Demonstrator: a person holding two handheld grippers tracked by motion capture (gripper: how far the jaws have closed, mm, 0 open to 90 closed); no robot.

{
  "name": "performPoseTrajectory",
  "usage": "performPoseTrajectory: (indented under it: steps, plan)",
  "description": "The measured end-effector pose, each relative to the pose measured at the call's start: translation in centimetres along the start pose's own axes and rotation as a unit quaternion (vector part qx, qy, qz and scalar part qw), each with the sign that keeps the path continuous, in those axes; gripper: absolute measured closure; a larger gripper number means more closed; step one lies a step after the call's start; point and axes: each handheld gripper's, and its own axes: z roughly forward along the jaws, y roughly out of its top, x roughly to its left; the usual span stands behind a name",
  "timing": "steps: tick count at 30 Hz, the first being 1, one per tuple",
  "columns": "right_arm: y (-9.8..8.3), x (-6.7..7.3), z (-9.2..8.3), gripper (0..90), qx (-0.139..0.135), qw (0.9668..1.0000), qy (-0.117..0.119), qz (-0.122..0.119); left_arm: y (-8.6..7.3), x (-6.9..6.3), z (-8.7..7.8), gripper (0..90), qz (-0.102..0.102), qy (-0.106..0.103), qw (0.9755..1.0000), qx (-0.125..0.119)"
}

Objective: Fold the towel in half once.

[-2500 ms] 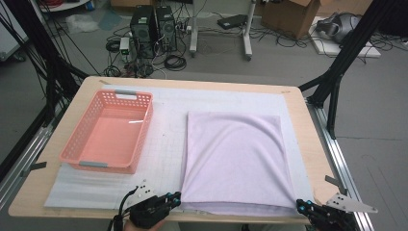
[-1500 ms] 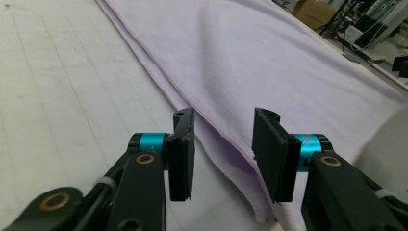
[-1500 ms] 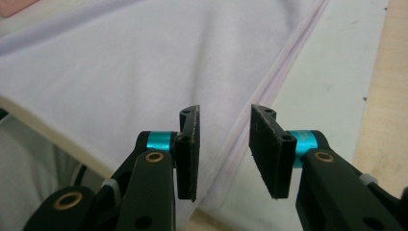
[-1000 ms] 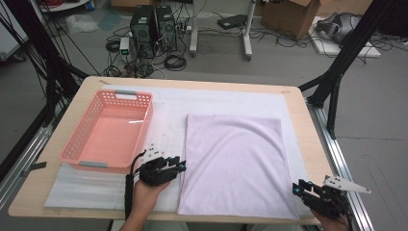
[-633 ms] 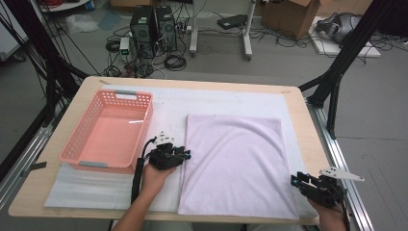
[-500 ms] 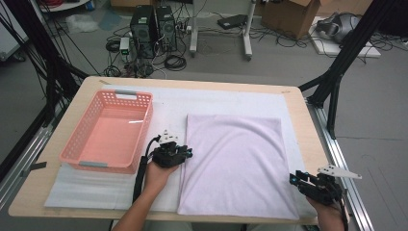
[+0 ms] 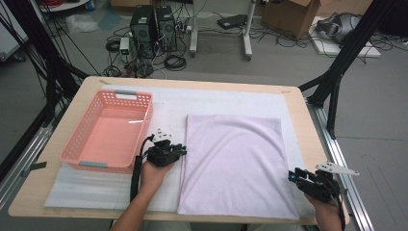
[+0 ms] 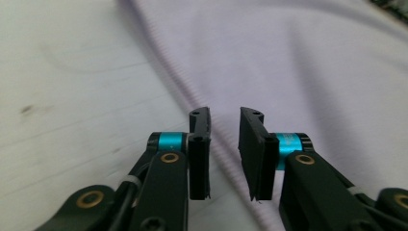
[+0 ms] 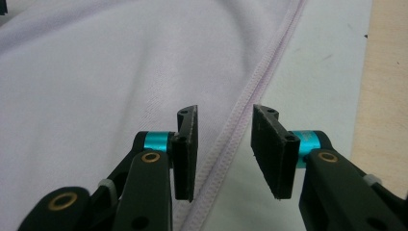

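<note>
Straddling cloth hem (image 8: 211, 144), left claw (image 8: 224, 139), basket (image 7: 107, 132) overhead

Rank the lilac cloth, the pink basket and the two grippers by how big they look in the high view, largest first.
1. Lilac cloth.
2. Pink basket.
3. Left gripper and right gripper: they look much alike, so no ranking between them; the right one sits slightly nearer the camera.

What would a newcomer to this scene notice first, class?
A large lilac cloth lies flat on the white mat, right of middle. A pink basket stands at the table's left. The left gripper sits at the cloth's left hem and the right gripper at its right hem, each with open jaws straddling the seam.
</note>
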Motion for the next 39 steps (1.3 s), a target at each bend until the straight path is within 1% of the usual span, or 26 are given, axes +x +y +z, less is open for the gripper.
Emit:
performPoseTrajectory:
  steps: [2, 5, 6, 7, 8, 9, 10, 12, 14, 16, 18, 19, 20, 21, 22, 23, 24, 26, 28, 30, 33, 34, 35, 36, 37, 39]
  plan:
    - [0.1, 0.0, 0.2, 61.0, 0.001, 1.0, 0.0, -0.002, 0.0, -0.3, 0.5, 69.1, -0.001, -0.007, 1.0, 0.005]
    - [0.0, 0.1, 0.2, 60.7, 0.005, 1.0, 0.0, -0.004, 0.0, -0.7, 1.2, 66.4, 0.02, 0.0, 0.9993, 0.032]
    - [0.0, 0.1, 0.2, 60.6, 0.005, 1.0, 0.0, -0.003, 0.0, -1.0, 1.4, 66.6, 0.032, 0.006, 0.9988, 0.037]
    - [-0.1, 0.0, 0.2, 60.6, 0.007, 1.0, 0.0, -0.001, 0.0, -1.2, 1.5, 71.9, 0.043, 0.012, 0.9981, 0.043]
    - [-0.1, -0.1, 0.2, 60.6, 0.006, 1.0, 0.0, 0.0, 0.0, -1.7, 1.6, 76.1, 0.062, 0.026, 0.9966, 0.047]
    - [-0.1, -0.1, 0.2, 60.6, 0.006, 1.0, 0.0, 0.001, 0.0, -2.0, 1.6, 82.3, 0.08, 0.033, 0.995, 0.05]
    - [-0.2, -0.1, 0.2, 60.6, 0.006, 1.0, 0.0, 0.003, 0.1, -2.1, 1.7, 85.2, 0.079, 0.04, 0.9949, 0.048]
    - [-0.2, -0.1, 0.0, 60.6, 0.004, 1.0, 0.0, 0.001, 0.1, -2.0, 1.6, 86.2, 0.063, 0.053, 0.9957, 0.042]
    - [-0.2, -0.2, -0.1, 60.6, 0.002, 1.0, -0.001, 0.002, 0.3, -1.4, 1.0, 86.1, 0.047, 0.069, 0.996, 0.033]
    - [-0.3, -0.2, -0.2, 60.3, 0.002, 1.0, -0.002, 0.004, 0.3, -1.0, 0.6, 85.4, 0.039, 0.075, 0.996, 0.029]
    - [-0.3, -0.3, -0.3, 59.8, 0.001, 1.0, -0.004, 0.006, 0.0, -0.7, 0.6, 80.8, 0.034, 0.068, 0.9965, 0.036]
    - [-0.3, -0.3, -0.2, 59.1, 0.0, 1.0, -0.005, 0.006, -0.2, -0.7, 0.7, 71.1, 0.028, 0.068, 0.9965, 0.041]
    - [-0.3, -0.3, -0.2, 58.1, 0.0, 1.0, -0.007, 0.006, -0.3, -0.6, 0.5, 61.7, 0.018, 0.062, 0.9973, 0.035]
    - [-0.2, -0.3, -0.1, 57.6, 0.0, 0.9999, -0.011, 0.005, -0.4, -0.5, 0.4, 57.5, 0.014, 0.061, 0.9975, 0.031]
    - [-0.2, -0.3, -0.1, 57.7, -0.001, 0.9999, -0.014, 0.008, -0.5, -0.4, 0.1, 53.6, 0.004, 0.052, 0.9983, 0.026]
    - [-0.1, -0.3, 0.0, 59.5, -0.001, 0.9997, -0.02, 0.01, -0.6, -0.3, 0.0, 52.8, -0.001, 0.042, 0.9989, 0.022]
    - [0.0, -0.5, 0.0, 63.8, -0.002, 0.9997, -0.025, 0.009, -0.7, -0.2, -0.2, 52.0, -0.003, 0.035, 0.9992, 0.018]
    - [0.3, -0.9, 0.3, 72.6, -0.007, 0.9995, -0.03, 0.011, -0.8, -0.2, -0.6, 51.3, 0.0, 0.02, 0.9998, 0.008]
    - [0.9, -1.4, 1.0, 78.6, -0.01, 0.9995, -0.023, 0.018, -1.0, -0.2, -0.8, 50.9, 0.001, 0.004, 1.0, 0.002]
    - [1.7, -1.5, 2.0, 76.6, -0.007, 0.9996, -0.024, 0.016, -1.0, -0.1, -0.9, 49.6, 0.002, -0.005, 1.0, -0.002]
    - [3.1, -1.6, 4.1, 72.4, 0.004, 0.9995, -0.024, 0.021, -1.1, -0.1, -1.0, 49.2, 0.0, -0.01, 0.9999, -0.005]
    - [3.6, -1.6, 5.0, 73.4, 0.011, 0.9993, -0.028, 0.022, -1.1, -0.1, -1.0, 49.0, -0.003, -0.012, 0.9999, -0.006]
    - [3.8, -1.6, 5.5, 78.2, 0.018, 0.9992, -0.03, 0.021, -1.1, -0.1, -1.0, 48.9, -0.003, -0.014, 0.9999, -0.008]
    - [4.0, -1.7, 6.1, 84.8, 0.035, 0.9983, -0.042, 0.019, -1.2, -0.1, -1.1, 48.7, -0.003, -0.015, 0.9999, -0.007]
    - [4.1, -1.8, 6.3, 86.6, 0.031, 0.9984, -0.044, 0.017, -1.2, -0.1, -1.1, 48.6, -0.003, -0.016, 0.9998, -0.007]
    - [4.3, -1.9, 6.2, 86.9, 0.028, 0.9962, -0.082, 0.011, -1.2, -0.1, -1.1, 48.5, -0.003, -0.018, 0.9998, -0.007]
